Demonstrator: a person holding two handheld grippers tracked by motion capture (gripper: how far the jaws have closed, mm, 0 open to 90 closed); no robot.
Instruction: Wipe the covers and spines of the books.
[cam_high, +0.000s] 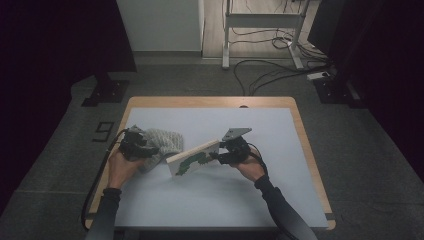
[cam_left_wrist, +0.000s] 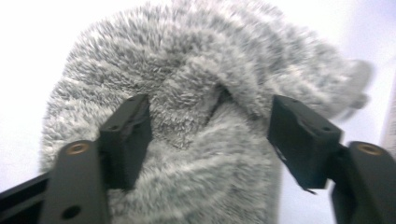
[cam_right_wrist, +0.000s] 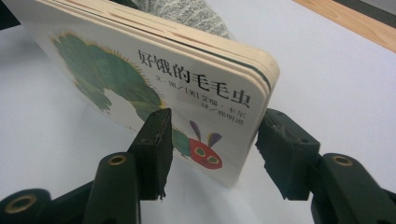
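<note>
Two grippers, two jobs here. Your right gripper (cam_right_wrist: 210, 149) is clamped on the low corner of the book (cam_right_wrist: 154, 79), which tilts up off the mat (cam_high: 215, 200) with its far end near the cloth (cam_high: 162, 142). That corner pinch looks thin to me; the board book could pivot or slip if you swing it. It's thick-paged and cream-edged, with a green caterpillar on the cover. Your left gripper (cam_left_wrist: 210, 135) stands spread over the fluffy grey cloth at mid-left, pads not squeezing, so it might snag fuzz lifting away.
</note>
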